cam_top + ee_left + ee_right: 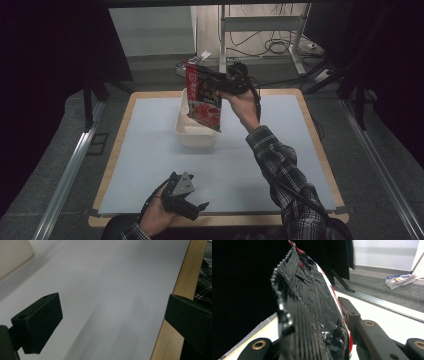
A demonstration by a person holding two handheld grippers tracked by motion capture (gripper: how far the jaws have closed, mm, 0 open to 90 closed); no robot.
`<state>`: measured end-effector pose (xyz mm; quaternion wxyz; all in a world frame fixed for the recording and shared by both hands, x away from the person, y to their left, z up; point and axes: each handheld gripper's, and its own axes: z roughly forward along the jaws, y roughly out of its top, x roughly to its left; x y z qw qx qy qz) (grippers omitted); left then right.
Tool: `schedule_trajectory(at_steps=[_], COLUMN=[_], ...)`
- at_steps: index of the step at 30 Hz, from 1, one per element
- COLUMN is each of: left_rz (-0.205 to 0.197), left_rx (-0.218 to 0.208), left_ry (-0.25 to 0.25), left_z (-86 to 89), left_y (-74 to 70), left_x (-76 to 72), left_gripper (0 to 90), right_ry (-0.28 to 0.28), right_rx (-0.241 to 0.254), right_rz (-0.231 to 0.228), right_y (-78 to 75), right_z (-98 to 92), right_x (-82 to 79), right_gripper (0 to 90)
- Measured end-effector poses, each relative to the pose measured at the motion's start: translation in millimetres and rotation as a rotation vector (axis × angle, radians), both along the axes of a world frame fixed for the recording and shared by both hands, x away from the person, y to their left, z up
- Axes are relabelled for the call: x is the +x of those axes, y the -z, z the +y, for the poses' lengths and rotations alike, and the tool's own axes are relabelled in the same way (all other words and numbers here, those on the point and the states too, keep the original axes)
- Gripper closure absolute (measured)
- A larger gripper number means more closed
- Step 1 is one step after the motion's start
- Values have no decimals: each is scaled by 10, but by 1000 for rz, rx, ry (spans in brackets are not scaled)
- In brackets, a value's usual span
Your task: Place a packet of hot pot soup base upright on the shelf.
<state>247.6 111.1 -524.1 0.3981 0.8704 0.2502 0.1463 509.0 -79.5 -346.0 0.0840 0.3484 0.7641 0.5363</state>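
Nearest me, my left gripper (192, 207) rests at the table's (150, 150) near edge, jaws wide and empty. Farther off, my right gripper (212, 82) is clamped on the top edge of one red and black snack bag (204, 102), which hangs upright over one cream tub (192, 131), its lower end at the tub's rim. One small box (400, 280) lies on the floor beyond.

Bag (204, 97) hides bin's (192, 135) inside
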Motion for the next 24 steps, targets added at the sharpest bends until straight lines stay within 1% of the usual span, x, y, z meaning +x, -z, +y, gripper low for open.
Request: schedule_trajectory(at_steps=[9,12,15,21,24], left_rz=[3,3,4,7,10], left_rx=[5,9,12,15,20], left_ry=[1,3,4,5,8], left_z=[-5,-9,-11,-17,-23], left_y=[8,11,12,16,22], left_x=[3,4,3,2,2], left_gripper=[12,12,12,12,12], right_ry=[-13,-21,-24,-19,-15], right_rx=[-10,-12,-26,-32,-38], right_rz=[2,6,6,15,24], right_y=[49,90,136,202,266], right_z=[149,195,247,276,298], right_x=[23,18,11,14,19], right_gripper=[704,704,701,699,699])
